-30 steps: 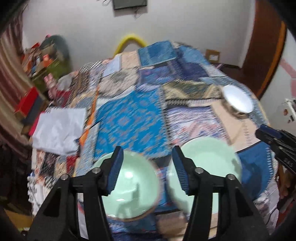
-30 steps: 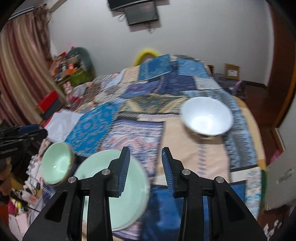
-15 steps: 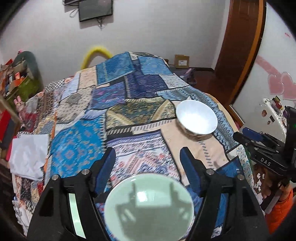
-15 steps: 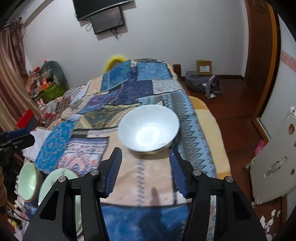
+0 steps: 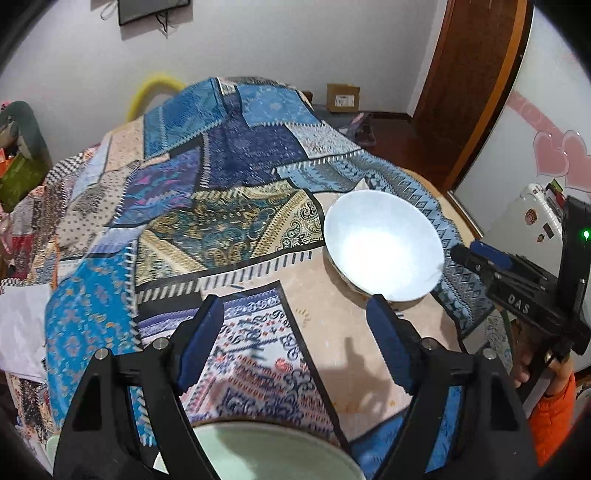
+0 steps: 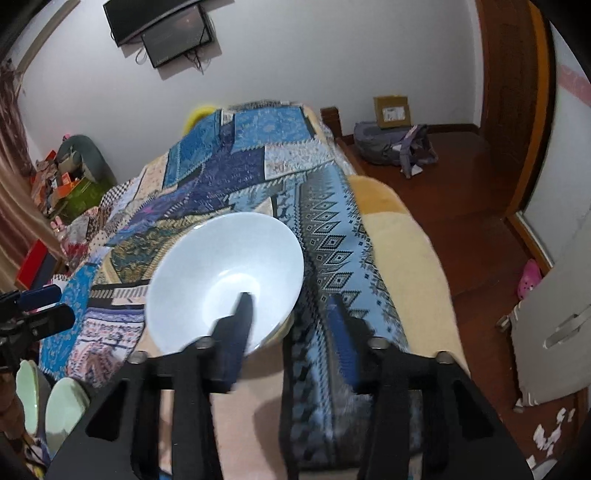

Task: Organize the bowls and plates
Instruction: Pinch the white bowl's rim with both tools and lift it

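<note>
White walls, a wall-mounted television (image 6: pixel 162 31) and a wooden door (image 5: pixel 476 81) frame a bed covered by a patchwork quilt (image 5: pixel 229 192) of blue, tan and patterned panels. On the quilt near the bed's right edge sits a white bowl (image 6: pixel 225 280), its open mouth up and slightly tilted.

The right gripper (image 6: pixel 291 332) straddles the bowl's near rim: one of its fingers (image 6: pixel 240 321) is inside the bowl against the inner wall, the other is outside, over the blue diamond-patterned strip. Its fingers are closing on that rim; blur hides whether the pads already press on it.

The left gripper (image 5: pixel 295 343) hovers over the pink-and-blue panel short of the same bowl (image 5: pixel 384 247), its fingers (image 5: pixel 199 343) spread wide and opening, with nothing between them.

At the bed's near edge lies a pale green plate (image 5: pixel 266 454), partly under the left gripper, and a pale green bowl (image 6: pixel 27 395) shows just beside it at the near left corner. A hand (image 5: pixel 524 365) with an orange sleeve (image 5: pixel 552 417) grips the right tool's handle.
</note>
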Tool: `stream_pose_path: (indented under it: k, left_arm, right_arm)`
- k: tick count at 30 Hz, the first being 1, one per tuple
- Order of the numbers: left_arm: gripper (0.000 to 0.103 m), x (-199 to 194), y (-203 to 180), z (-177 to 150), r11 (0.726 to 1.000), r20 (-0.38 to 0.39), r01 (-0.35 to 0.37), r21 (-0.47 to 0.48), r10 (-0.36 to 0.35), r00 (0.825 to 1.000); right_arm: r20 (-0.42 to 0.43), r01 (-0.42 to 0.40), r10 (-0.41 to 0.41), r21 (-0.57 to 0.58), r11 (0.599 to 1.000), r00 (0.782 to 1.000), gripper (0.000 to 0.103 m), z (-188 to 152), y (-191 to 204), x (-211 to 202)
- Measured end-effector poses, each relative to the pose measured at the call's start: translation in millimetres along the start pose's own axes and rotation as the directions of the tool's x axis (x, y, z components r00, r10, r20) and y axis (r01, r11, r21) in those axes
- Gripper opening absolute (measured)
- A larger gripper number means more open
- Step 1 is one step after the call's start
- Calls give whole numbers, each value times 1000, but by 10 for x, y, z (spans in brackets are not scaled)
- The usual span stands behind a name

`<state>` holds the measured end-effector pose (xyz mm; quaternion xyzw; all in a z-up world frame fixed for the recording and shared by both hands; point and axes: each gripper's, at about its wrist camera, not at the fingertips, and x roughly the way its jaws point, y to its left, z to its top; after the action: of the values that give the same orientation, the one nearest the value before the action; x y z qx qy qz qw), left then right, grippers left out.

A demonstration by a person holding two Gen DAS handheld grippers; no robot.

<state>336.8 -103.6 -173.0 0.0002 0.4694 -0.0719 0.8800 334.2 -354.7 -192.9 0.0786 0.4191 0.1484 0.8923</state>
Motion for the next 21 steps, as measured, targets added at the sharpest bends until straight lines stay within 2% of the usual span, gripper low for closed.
stream_pose_path:
  k: [6, 12, 18, 21]
  left_arm:
    - [79, 342, -2, 85, 1000, -38, 17, 0, -17, 999]
    - [79, 544, -34, 156, 1000, -43, 14, 11, -13, 999]
    - [79, 716, -60, 220, 999, -64, 41, -16, -42, 997]
    - [78, 829, -63, 258, 999, -80, 26, -27, -28, 996]
  right_arm:
    - [-42, 4, -5, -26, 1000, 999, 27, 54, -47, 251]
    - [-75, -20, 14, -80, 997, 997, 15, 78, 41, 361]
    - [-70, -28, 21, -100, 995, 997, 16, 65, 63, 352]
    - [-80, -50, 41, -108, 993, 996, 16, 72, 99, 376]
